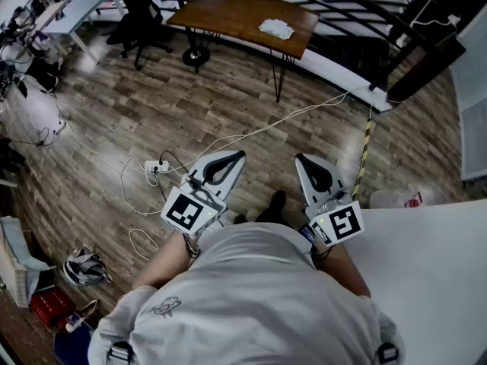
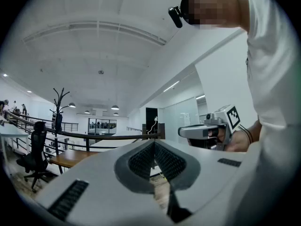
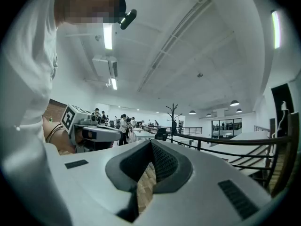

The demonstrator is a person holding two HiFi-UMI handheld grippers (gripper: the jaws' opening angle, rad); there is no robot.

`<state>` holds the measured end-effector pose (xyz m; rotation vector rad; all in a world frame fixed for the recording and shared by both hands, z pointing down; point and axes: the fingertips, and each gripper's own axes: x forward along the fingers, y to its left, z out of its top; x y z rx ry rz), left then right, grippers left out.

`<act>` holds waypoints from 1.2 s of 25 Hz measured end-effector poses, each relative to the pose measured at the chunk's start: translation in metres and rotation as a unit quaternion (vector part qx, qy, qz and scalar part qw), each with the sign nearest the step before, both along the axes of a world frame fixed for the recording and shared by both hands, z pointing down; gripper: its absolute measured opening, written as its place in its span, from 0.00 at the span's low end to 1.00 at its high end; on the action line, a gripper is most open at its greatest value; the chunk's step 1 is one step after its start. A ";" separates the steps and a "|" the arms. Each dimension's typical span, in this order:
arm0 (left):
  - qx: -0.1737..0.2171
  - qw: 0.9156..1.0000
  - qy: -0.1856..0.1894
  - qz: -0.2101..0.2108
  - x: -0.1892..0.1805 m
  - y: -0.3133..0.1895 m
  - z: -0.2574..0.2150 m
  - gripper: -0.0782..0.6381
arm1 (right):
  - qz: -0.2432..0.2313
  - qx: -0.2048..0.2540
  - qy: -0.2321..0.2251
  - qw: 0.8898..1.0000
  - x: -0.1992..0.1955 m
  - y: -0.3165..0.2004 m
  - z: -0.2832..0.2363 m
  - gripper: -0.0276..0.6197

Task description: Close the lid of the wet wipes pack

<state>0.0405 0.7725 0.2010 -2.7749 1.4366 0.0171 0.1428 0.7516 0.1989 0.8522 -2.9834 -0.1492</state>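
Note:
I hold both grippers level in front of my body, over the wooden floor. In the head view my left gripper (image 1: 230, 158) and right gripper (image 1: 307, 160) point away from me, side by side, each with its jaws together and nothing between them. A whitish pack with a red mark (image 1: 397, 198) lies at the far edge of the white table (image 1: 434, 265), to the right of the right gripper and apart from it. Its lid cannot be made out. The left gripper view shows its own tips (image 2: 154, 143) closed and the right gripper (image 2: 207, 132) beside them. The right gripper view shows closed tips (image 3: 151, 143).
A brown wooden table (image 1: 228, 10) with a white cloth (image 1: 275, 28) stands ahead, an office chair (image 1: 144, 29) to its left. A power strip (image 1: 157, 166) and cables lie on the floor. A striped pole (image 1: 365, 149) and a dark railing (image 1: 358, 6) stand right. Shoes (image 1: 84, 268) lie lower left.

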 end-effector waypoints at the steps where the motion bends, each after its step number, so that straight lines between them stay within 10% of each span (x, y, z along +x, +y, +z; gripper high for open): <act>1: 0.002 1.000 -0.003 0.000 -0.001 -0.001 0.000 0.13 | 0.001 0.001 0.000 1.000 0.000 -0.001 -0.001 0.09; 30: -0.024 0.999 -0.015 -0.017 0.043 -0.104 0.016 0.13 | -0.002 -0.026 0.012 1.000 0.063 -0.113 0.032 0.10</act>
